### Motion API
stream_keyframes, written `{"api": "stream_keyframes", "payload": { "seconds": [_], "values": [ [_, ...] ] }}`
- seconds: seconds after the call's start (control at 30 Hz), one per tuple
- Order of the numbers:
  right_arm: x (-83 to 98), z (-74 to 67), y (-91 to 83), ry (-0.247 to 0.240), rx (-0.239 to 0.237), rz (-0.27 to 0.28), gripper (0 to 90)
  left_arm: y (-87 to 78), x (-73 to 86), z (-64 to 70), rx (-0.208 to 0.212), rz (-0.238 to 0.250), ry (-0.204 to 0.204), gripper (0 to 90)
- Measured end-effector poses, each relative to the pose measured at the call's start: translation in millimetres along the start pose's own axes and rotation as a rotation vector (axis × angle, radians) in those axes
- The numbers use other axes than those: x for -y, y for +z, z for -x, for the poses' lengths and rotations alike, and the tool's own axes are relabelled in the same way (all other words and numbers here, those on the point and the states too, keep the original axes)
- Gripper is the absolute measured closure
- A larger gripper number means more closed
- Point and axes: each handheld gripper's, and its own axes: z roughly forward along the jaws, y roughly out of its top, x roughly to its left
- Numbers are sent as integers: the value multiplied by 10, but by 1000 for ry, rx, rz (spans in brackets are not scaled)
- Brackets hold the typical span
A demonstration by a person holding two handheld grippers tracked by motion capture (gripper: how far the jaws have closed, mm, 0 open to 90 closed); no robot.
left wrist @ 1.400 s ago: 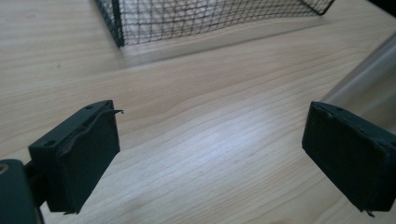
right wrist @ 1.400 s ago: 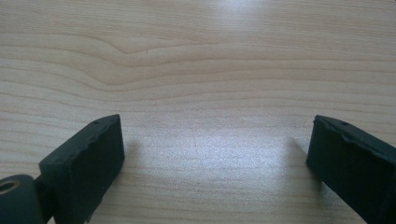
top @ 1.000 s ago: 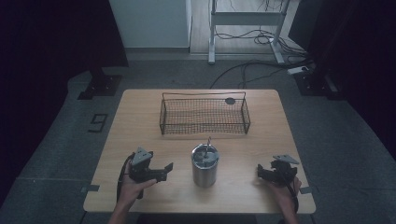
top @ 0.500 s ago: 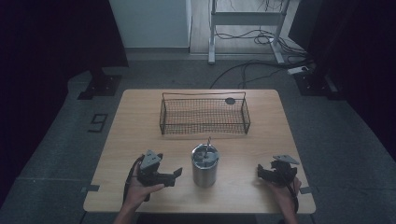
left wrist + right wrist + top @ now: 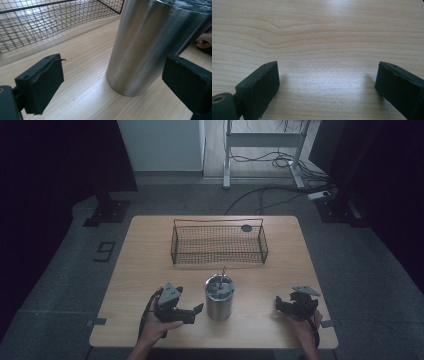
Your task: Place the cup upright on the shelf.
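A steel canister point(image 5: 219, 297) stands upright at the front middle of the wooden table point(image 5: 145, 250), a thin rod sticking up from its lid. My left gripper point(image 5: 196, 312) lies just left of it, open, jaws pointing at the canister's side. In the left gripper view the steel canister point(image 5: 150, 45) rises close ahead between the spread jaws, untouched. My right gripper point(image 5: 278, 304) rests at the front right, open over bare wood, jaws pointing left toward the canister. In the right gripper view my right gripper point(image 5: 327, 87) has only table between its jaws.
A black wire basket point(image 5: 219, 241) stands behind the canister across the table's middle, and a small dark disc point(image 5: 246, 228) lies by its far right corner. The wire basket point(image 5: 50, 22) also lies beyond the left jaw. Cables and a stand crowd the floor behind.
My left gripper has moved right along the front of the table, up close to the canister's left side. The right gripper has stayed where it was.
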Motion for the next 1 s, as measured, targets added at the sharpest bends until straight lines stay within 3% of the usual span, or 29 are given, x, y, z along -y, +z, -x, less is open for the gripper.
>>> {"api": "stream_keyframes", "payload": {
  "seconds": [0.67,1.0],
  "values": [
    [0,1,0,0,-1,-1,53,257,-78,247,40,-15,44,0],
    [0,1,0,0,0,0,53,414,-137,400,65,-32,87,0]
  ]
}}
